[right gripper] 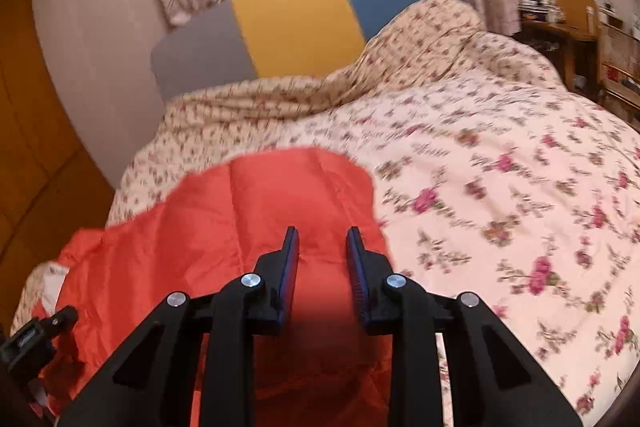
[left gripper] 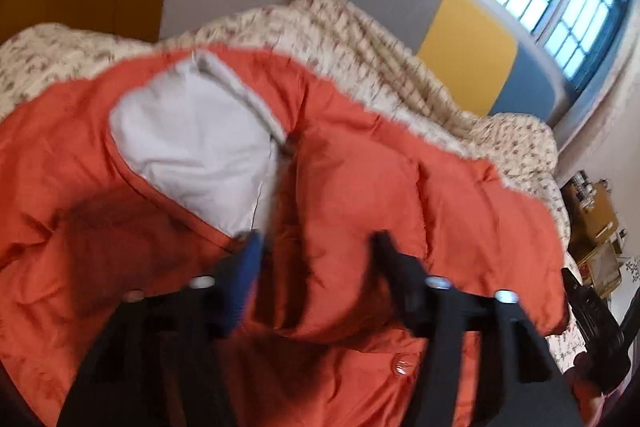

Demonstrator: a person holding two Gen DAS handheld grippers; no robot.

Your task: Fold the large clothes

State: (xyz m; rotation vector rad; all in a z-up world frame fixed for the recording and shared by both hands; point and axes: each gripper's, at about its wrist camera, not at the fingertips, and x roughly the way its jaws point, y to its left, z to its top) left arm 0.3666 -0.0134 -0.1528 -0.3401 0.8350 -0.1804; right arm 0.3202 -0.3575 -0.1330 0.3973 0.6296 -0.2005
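Orange padded fabric fills the lower part of both views: a puffy jacket [left gripper: 360, 187] lies spread over a floral quilt [right gripper: 500, 167] on a bed, with its pale grey lining [left gripper: 192, 143] turned up on the left-hand side. A snap button [left gripper: 401, 366] shows near the bottom edge.

What could go wrong: the shell looks smooth and slippery, and the padding is thick, so a shallow pinch may catch only the outer layer and slide off as the fold is lifted. The exposed lining suggests the front panels are not lying flat, so a fold made now could trap a bunch and come out lopsided. A deep grab could also pick up the quilt underneath.

The left gripper [left gripper: 316, 247] has its jaws spread wide, with a raised ridge of orange fabric lying between them; the picture is blurred, so whether the fingers touch the cloth cannot be told, and nothing is pinched. The right gripper [right gripper: 322, 247] has its jaws parted by a narrower gap, with orange fabric visible beyond and between them; whether the pads press that fabric cannot be told.
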